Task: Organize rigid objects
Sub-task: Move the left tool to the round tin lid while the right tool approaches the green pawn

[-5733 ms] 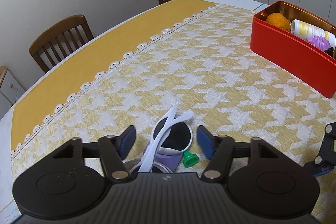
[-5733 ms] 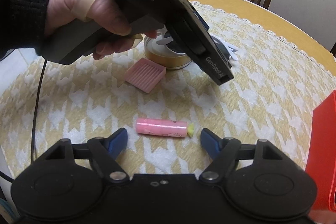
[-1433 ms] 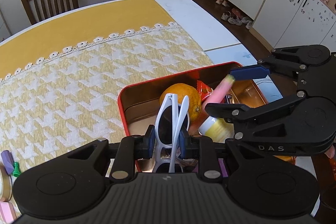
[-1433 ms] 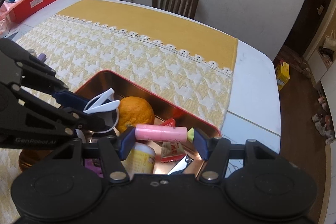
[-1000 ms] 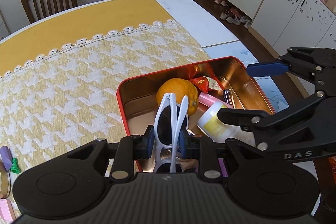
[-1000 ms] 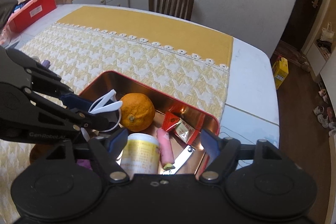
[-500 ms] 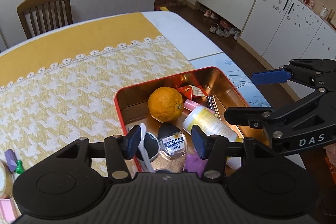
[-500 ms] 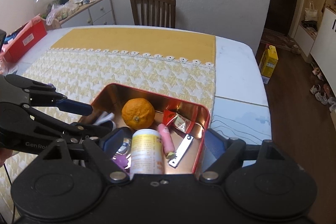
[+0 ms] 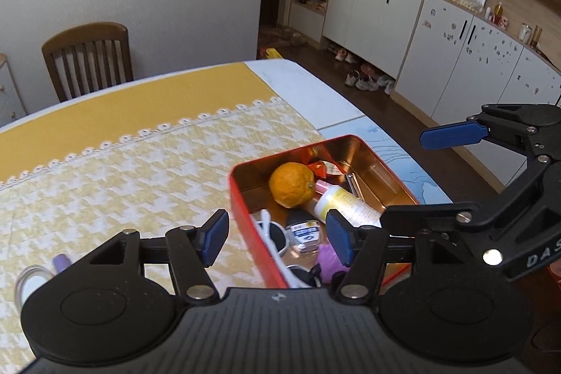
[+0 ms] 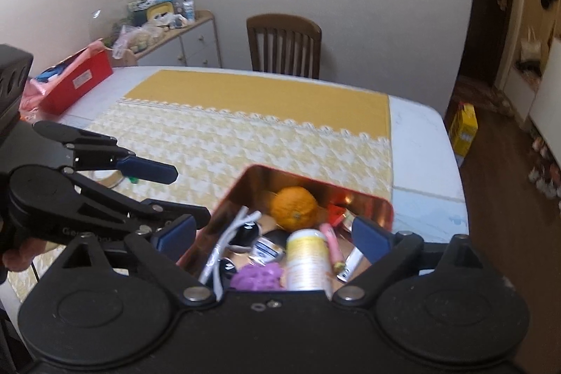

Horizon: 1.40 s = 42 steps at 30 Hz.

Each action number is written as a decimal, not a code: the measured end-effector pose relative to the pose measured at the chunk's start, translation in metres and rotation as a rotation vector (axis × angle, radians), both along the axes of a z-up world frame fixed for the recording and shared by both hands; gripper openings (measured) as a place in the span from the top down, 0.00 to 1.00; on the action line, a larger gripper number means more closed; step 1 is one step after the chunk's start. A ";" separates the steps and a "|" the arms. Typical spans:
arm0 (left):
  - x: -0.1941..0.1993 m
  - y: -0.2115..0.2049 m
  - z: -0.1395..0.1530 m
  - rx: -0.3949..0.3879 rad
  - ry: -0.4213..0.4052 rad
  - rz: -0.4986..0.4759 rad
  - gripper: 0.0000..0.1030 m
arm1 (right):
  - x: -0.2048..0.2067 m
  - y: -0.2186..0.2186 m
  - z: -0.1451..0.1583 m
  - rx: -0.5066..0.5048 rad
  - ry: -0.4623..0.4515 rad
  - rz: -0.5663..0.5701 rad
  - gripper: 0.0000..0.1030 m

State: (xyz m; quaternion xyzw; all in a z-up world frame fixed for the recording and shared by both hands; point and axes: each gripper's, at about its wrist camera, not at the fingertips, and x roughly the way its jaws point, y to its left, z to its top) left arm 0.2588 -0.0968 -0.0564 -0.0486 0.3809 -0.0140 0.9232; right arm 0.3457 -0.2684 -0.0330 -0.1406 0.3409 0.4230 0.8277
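A red tin (image 9: 242, 212) (image 10: 382, 204) stands near the table's corner. In it lie an orange (image 9: 291, 184) (image 10: 294, 208), white sunglasses (image 9: 275, 235) (image 10: 228, 244), a yellow-labelled bottle (image 9: 347, 204) (image 10: 306, 260), a pink tube (image 10: 333, 246), a purple thing (image 10: 256, 277) and nail clippers (image 10: 349, 265). My left gripper (image 9: 275, 237) is open and empty above the tin's near left wall. My right gripper (image 10: 273, 235) is open and empty above the tin.
A tape roll (image 9: 26, 279) and a purple item (image 9: 61, 260) lie on the yellow patterned cloth (image 9: 122, 184) at lower left. A wooden chair (image 10: 284, 46) stands at the far side. A red box (image 10: 75, 83) sits on the table's far left.
The left gripper let the sunglasses go into the tin and opened; the right gripper dropped the pink tube there earlier. Both grippers have risen and pulled back from the tin.
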 end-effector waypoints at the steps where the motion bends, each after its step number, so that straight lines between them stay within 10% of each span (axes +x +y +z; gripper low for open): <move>1: -0.005 0.004 0.002 0.000 -0.008 0.004 0.40 | -0.005 0.003 0.003 0.006 -0.008 0.009 0.04; 22: -0.095 0.120 0.006 0.048 -0.123 0.161 0.19 | -0.079 0.096 0.004 0.070 -0.004 0.077 0.00; 42: -0.096 0.216 -0.067 0.061 -0.004 0.197 0.19 | -0.088 0.190 -0.047 -0.074 -0.015 0.125 0.02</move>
